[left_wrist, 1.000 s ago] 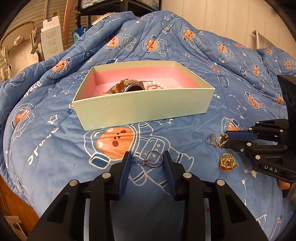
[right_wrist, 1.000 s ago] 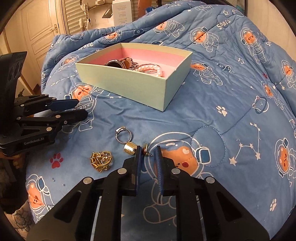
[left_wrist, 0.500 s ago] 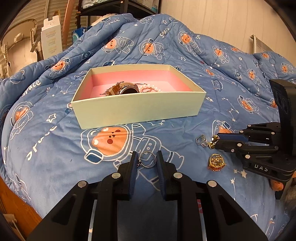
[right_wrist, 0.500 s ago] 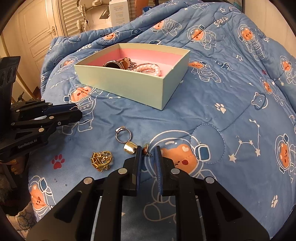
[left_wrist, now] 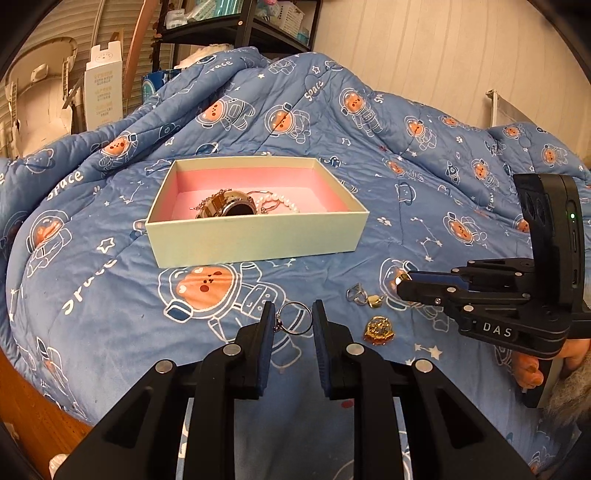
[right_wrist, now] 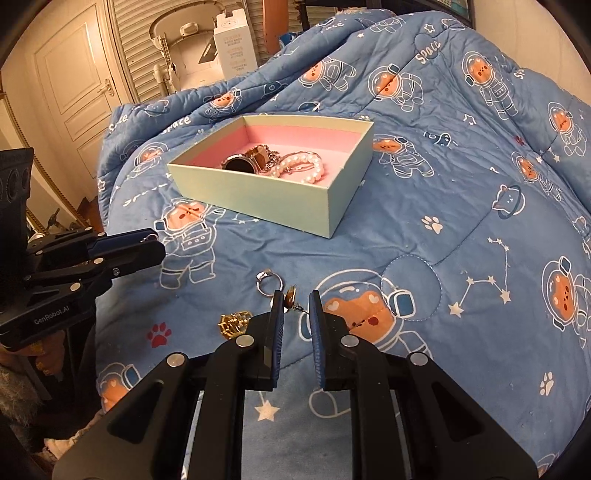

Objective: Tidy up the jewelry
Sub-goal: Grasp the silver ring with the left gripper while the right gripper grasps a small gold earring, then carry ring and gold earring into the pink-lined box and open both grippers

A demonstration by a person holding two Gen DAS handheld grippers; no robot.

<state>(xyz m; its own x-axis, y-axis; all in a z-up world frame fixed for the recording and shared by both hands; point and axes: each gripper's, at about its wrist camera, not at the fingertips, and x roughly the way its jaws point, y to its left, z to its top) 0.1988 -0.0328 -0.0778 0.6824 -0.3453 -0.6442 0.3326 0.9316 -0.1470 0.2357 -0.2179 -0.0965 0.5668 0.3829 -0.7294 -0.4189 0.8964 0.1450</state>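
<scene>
A pale green box [left_wrist: 258, 240] [right_wrist: 266, 199] with a pink lining sits on the blue quilt. It holds a watch [left_wrist: 236, 208], a pearl bracelet [right_wrist: 306, 168] and a chain. My left gripper [left_wrist: 292, 317] [right_wrist: 157, 245] is shut on a thin silver ring [left_wrist: 294, 318], held just above the quilt. My right gripper [right_wrist: 295, 306] [left_wrist: 402, 287] is shut on a small gold stud earring [right_wrist: 290, 296], its post reaching the right pad. On the quilt between the grippers lie a silver stone ring [left_wrist: 356, 293] [right_wrist: 269, 284], a small gold piece [left_wrist: 375, 301] and a gold brooch [left_wrist: 378, 328] [right_wrist: 234, 323].
The quilt [left_wrist: 110, 288] rises in folds behind the box. A white carton [left_wrist: 103, 92] [right_wrist: 234, 40], a shelf unit [left_wrist: 240, 33] and a white door [right_wrist: 77, 85] stand beyond the bed. A person's hand [left_wrist: 532, 369] grips the right tool's handle.
The left jaws closed onto the silver ring. Both grippers then rose a little off the quilt, each carrying its piece; the box and loose pieces now look farther below.
</scene>
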